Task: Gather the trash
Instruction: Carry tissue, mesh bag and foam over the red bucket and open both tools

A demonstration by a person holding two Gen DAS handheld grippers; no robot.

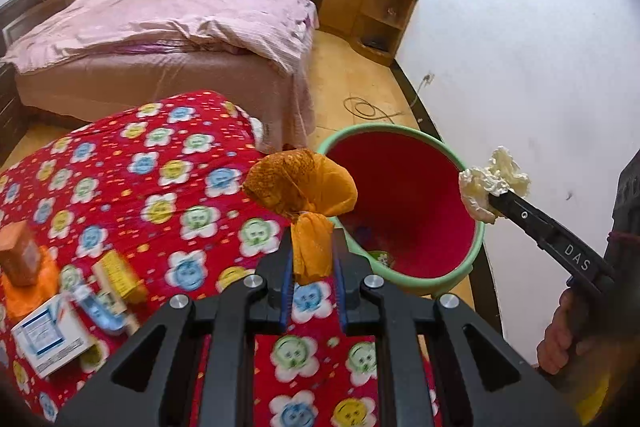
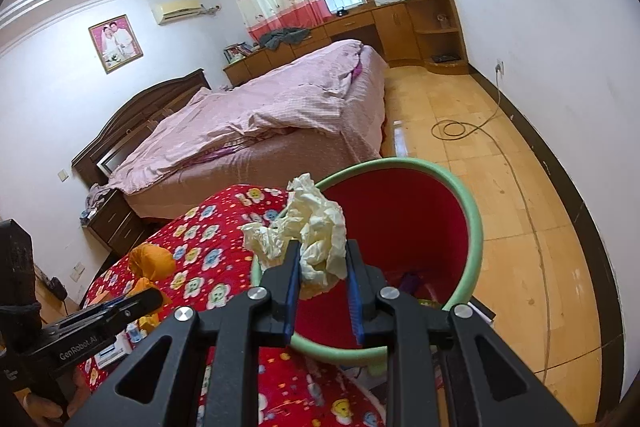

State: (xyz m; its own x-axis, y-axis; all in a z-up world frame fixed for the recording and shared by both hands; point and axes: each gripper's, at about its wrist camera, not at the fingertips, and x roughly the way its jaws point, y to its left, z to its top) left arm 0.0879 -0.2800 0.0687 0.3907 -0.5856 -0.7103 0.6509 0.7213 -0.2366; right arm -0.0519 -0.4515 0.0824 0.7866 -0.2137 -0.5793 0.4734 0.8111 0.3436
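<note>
Left tool [image 1: 313,263] clenched on orange wad [image 1: 304,187], right tool [image 2: 322,267] clenched on crumpled white tissue [image 2: 308,223], green bin [image 2: 468,203] beside both.

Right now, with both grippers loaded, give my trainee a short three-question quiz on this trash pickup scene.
1. True or false: the left gripper is shut on a crumpled orange plastic bag.
2. What does the right gripper hold? A) a blue box B) a crumpled cream-white paper wad C) nothing
3. Fill in: the green-rimmed bin with the red liner stands on the ____, beside the red flower-patterned blanket.

Key: 1 true; 2 B; 3 floor.
</note>
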